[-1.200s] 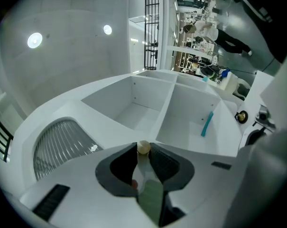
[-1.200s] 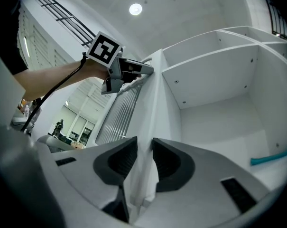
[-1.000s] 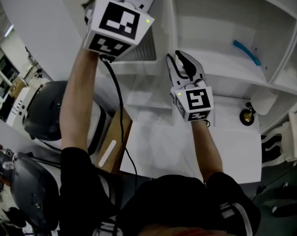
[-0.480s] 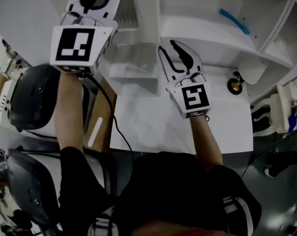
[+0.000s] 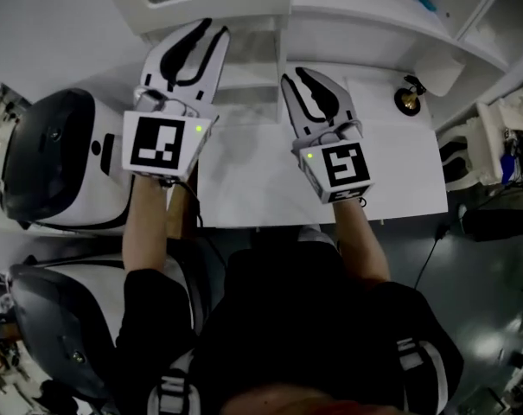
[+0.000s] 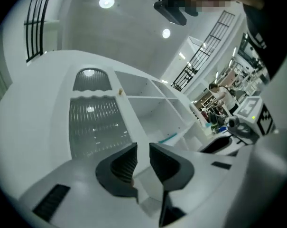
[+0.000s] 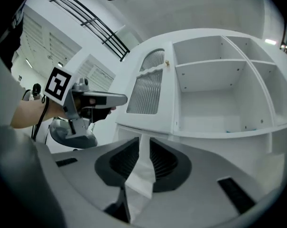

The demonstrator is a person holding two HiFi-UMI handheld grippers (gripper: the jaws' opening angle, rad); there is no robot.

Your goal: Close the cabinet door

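Door [image 7: 145,91]: ribbed-glass panel on left bay of cabinet [image 7: 219,46], appears flush w/ cabinet front. Knob [image 7: 166,62] sits near its upper right edge. Bays to the right are open shelves [image 7: 214,63]. L gripper [image 6: 142,148]: jaws slightly spread, nothing btwn them, aimed toward door but well apart from it. R gripper [image 7: 144,144]: jaws have just been closing, a narrow gap is left, nothing btwn them, not touching door. Head view: both grippers side by side over white table [image 5: 244,188], cabinet beyond their tips.
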